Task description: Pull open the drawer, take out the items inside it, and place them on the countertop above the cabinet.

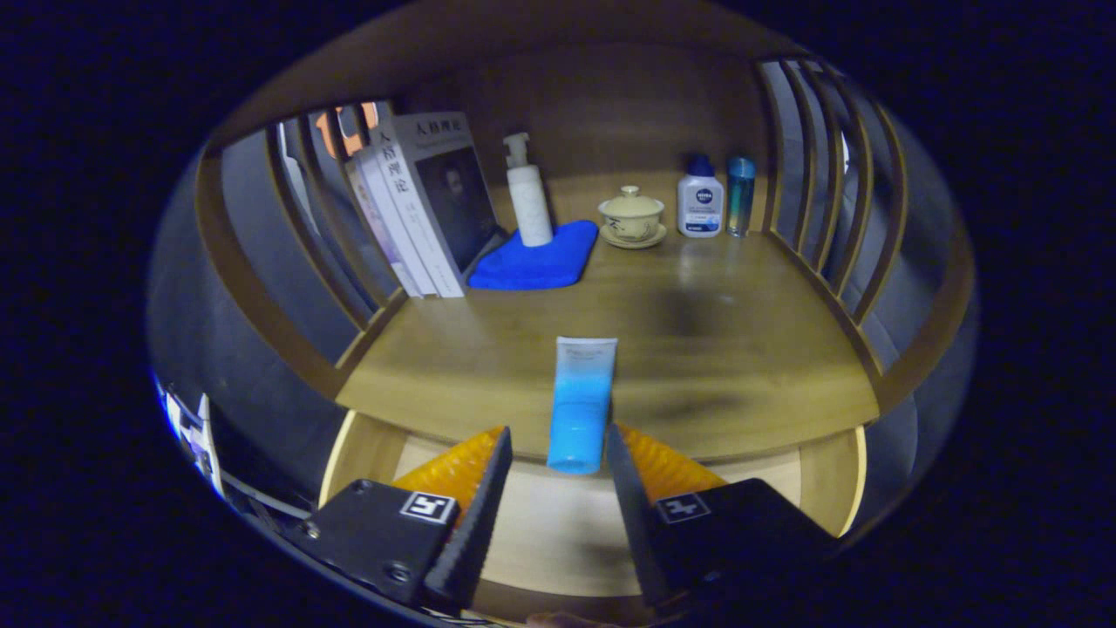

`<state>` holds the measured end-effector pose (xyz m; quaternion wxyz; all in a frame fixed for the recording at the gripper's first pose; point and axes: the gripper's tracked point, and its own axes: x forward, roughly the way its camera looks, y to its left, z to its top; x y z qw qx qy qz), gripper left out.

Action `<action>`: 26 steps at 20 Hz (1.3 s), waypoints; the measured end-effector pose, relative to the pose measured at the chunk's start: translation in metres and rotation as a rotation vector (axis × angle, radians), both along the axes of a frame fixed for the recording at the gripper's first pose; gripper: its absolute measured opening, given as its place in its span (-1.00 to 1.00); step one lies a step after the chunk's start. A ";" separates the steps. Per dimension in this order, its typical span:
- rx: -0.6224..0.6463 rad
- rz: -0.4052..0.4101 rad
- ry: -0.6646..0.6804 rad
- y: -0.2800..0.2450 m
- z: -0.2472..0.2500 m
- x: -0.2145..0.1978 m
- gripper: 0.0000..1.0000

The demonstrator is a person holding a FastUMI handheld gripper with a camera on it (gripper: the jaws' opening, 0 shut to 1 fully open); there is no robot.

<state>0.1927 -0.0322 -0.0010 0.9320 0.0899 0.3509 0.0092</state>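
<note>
A blue and white tube (580, 401) lies lengthwise on the wooden countertop (732, 358), its blue cap end reaching over the front edge. My gripper (558, 430) stands open around that end. The right fingertip (615, 440) is right against the tube, while a gap shows between the tube and the left fingertip (501, 445). Below the countertop edge, the pulled-out drawer (353, 453) shows a pale wooden floor under my fingers. I cannot tell whether the tube rests fully on the wood.
At the back of the countertop stand leaning books (427, 201), a white pump bottle (529, 196) on a blue cloth (536, 260), a lidded cup on a saucer (631, 216), a white bottle (700, 208) and a blue-green bottle (740, 196). Slatted wooden rails (815, 192) fence both sides.
</note>
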 end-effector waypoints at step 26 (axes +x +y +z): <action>-0.271 0.028 -0.763 0.029 0.004 -0.174 0.96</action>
